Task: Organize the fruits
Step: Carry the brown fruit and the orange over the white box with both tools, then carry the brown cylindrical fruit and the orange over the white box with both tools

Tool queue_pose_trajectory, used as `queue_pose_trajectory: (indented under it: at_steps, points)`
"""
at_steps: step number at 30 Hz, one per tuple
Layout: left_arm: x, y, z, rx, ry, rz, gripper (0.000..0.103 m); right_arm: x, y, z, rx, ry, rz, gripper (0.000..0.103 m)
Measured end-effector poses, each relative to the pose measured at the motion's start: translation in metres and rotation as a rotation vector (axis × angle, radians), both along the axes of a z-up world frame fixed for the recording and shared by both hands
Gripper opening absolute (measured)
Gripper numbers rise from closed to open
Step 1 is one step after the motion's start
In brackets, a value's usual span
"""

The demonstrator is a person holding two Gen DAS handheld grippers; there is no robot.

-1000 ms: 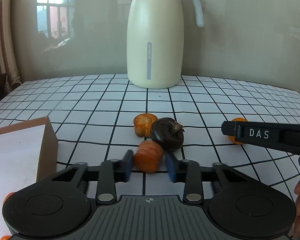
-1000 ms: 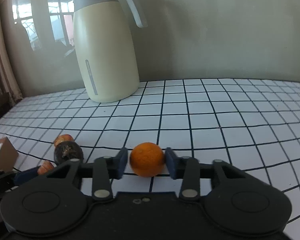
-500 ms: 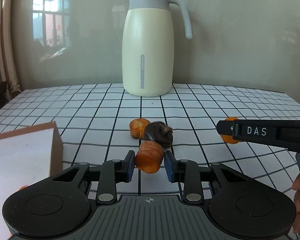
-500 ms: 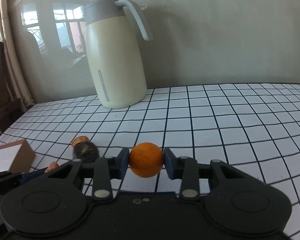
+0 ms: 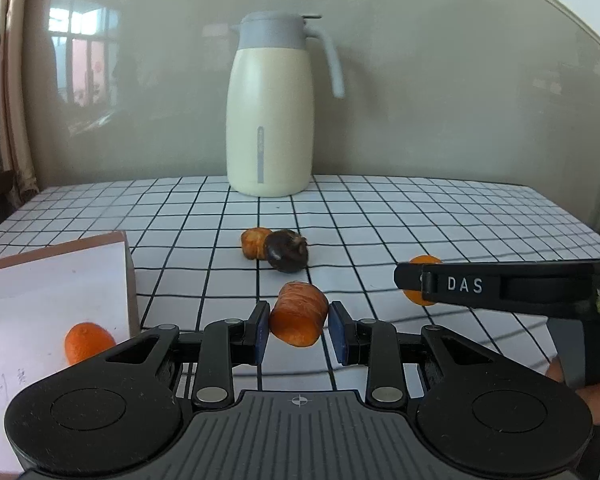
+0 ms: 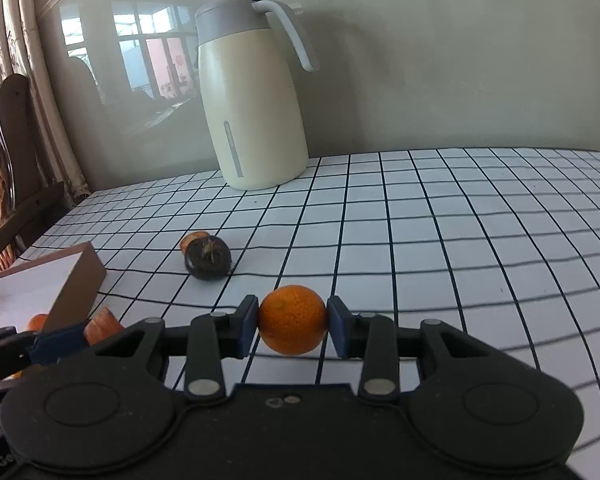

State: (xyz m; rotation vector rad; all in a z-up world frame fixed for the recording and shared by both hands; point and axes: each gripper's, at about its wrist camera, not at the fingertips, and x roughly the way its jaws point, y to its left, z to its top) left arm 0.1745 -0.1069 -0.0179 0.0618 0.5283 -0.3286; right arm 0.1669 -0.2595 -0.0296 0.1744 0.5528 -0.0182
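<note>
Checked white cloth covers the table (image 5: 380,216), with a cream jug (image 5: 269,120) standing at the back against a plain wall. Both tools are loaded. The left gripper (image 5: 299,330) pinches an orange chunk (image 5: 299,314) that looks like a ridged, cut piece, held off the cloth between the blue pads, and the right gripper (image 6: 293,322) is clamped on a round orange (image 6: 293,319) across its widest part. To the left lies a shallow cardboard box (image 5: 128,272) with one small orange (image 5: 87,342) already in it, which reads as the place where the fruit is being gathered. Two more pieces sit touching each other in mid-table: a dark round fruit (image 5: 287,250) and a second orange chunk (image 5: 254,242) just behind it. All of these look light and fairly firm, though the skins are smooth and rounded, so a grip off the middle would likely let them squirt out. The round orange is best held at its equator, as it is now; the ridged chunk is safest taken across its sides, and hard squeezing would probably bruise either one. The dark fruit has a stubby stalk end, better left clear of the pads.
</note>
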Motion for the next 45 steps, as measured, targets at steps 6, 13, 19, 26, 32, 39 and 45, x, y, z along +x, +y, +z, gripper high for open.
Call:
queue_pose_trajectory:
  at_steps: [6,13,19,26,32,39,45]
  points:
    - [-0.027,0.018,0.011,-0.02,-0.026,0.006,0.032,-0.028,0.015,0.009,-0.046,-0.021,0.033,0.029]
    - [-0.058,0.045,0.016,-0.018,-0.037,0.021,0.032,-0.07,0.041,0.009,-0.039,-0.027,0.081,0.029]
    - [-0.082,0.07,0.021,-0.027,-0.058,0.048,0.032,-0.094,0.067,0.014,-0.041,-0.063,0.156,0.029]
    - [-0.1,0.096,0.025,-0.04,-0.068,0.089,0.032,-0.102,0.095,0.013,-0.051,-0.084,0.25,0.029]
    - [-0.111,0.121,0.026,-0.052,-0.076,0.147,0.032,-0.103,0.111,0.018,-0.036,-0.126,0.299,0.029]
    - [-0.116,0.147,0.022,-0.063,-0.076,0.212,0.032,-0.096,0.132,0.016,-0.019,-0.129,0.355,0.029]
    - [-0.118,0.163,0.019,-0.067,-0.07,0.249,0.032,-0.093,0.156,0.017,-0.012,-0.141,0.415,0.029]
